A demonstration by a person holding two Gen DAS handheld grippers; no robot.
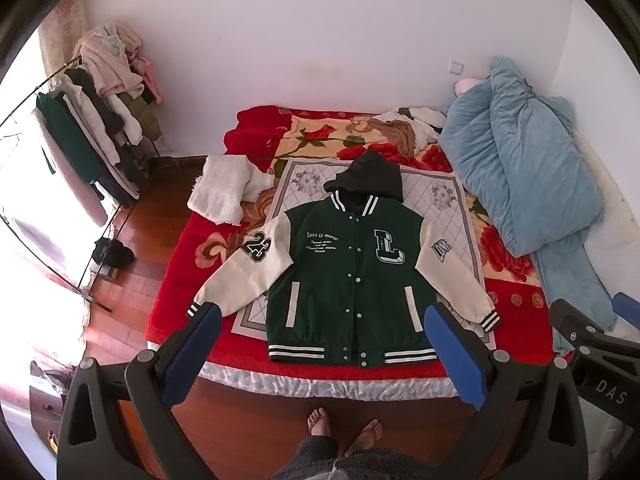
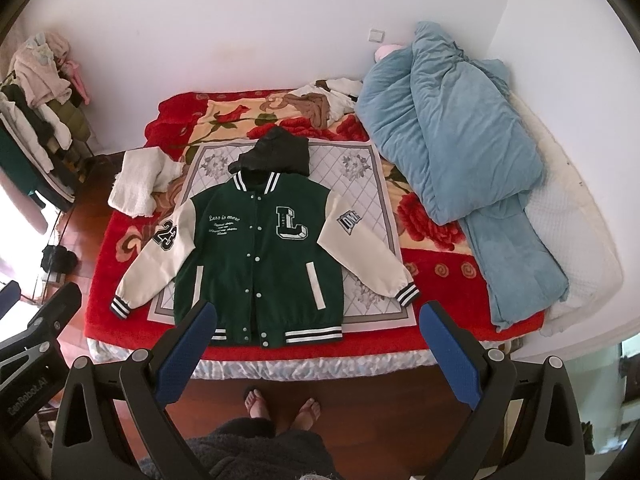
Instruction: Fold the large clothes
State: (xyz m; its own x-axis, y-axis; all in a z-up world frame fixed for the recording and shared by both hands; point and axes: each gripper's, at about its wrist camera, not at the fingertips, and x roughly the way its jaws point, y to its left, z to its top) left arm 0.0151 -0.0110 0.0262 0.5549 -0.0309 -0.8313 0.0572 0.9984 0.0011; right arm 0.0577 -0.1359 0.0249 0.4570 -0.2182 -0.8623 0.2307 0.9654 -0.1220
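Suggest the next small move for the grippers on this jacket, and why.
Probably bring the left gripper down to the "23" sleeve's cuff to fold that sleeve across the chest. The green jacket lies flat, face up and snapped shut on the bed, both sleeves spread, nothing folded. Both grippers hang open above the bed's near edge, and the right gripper holds nothing.

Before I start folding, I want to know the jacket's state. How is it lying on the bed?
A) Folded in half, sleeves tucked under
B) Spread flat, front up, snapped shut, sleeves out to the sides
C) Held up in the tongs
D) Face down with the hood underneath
B: the green jacket lies flat on the bed with its L patch and snaps facing up, cream sleeves angled outward, and both tongs are open and empty.
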